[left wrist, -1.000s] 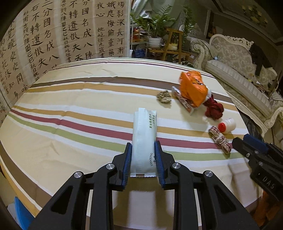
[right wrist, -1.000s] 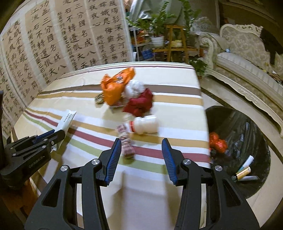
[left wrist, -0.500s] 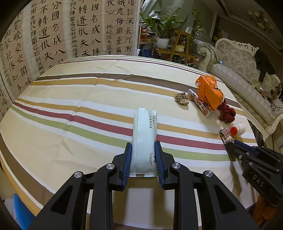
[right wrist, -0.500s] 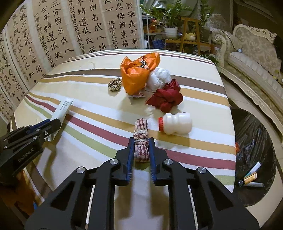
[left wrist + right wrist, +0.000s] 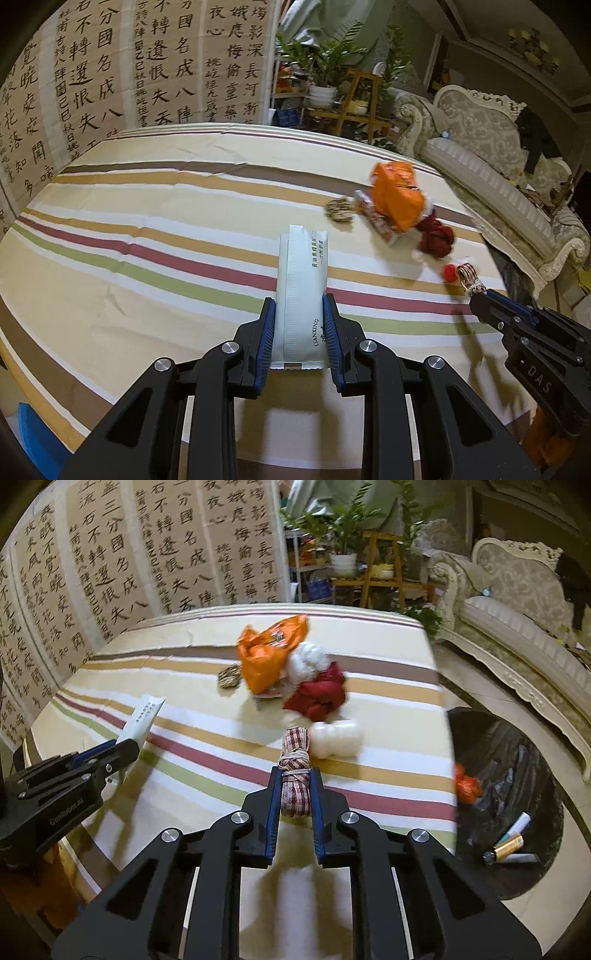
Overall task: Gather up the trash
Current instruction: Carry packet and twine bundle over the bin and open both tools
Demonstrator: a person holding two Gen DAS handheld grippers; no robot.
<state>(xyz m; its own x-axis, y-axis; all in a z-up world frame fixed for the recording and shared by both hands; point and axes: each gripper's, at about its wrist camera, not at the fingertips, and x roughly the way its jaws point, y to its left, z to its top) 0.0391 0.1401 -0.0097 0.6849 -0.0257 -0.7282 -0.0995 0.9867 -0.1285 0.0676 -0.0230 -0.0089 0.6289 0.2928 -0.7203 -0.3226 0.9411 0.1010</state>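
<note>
- my left gripper (image 5: 299,317) is clamped on a long white sachet (image 5: 302,295), both blue pads pressing its sides; the sachet sticks out forward over the striped tablecloth (image 5: 147,258).
- my right gripper (image 5: 294,790) has just been closing and now pinches a checked cloth roll (image 5: 294,771) tied with rubber bands, the roll squeezed between its pads.
- just beyond that roll lies a small white bottle (image 5: 338,740) on its side, touching or nearly touching it.
- further back sit an orange plastic bag (image 5: 267,653), a white wad (image 5: 308,661), a red crumpled cloth (image 5: 319,696) and a small brownish knot (image 5: 229,675), all clustered together.
- to the right of the table, on the floor, is a black-lined trash bin (image 5: 517,775) with a few tubes and an orange scrap inside.
</note>
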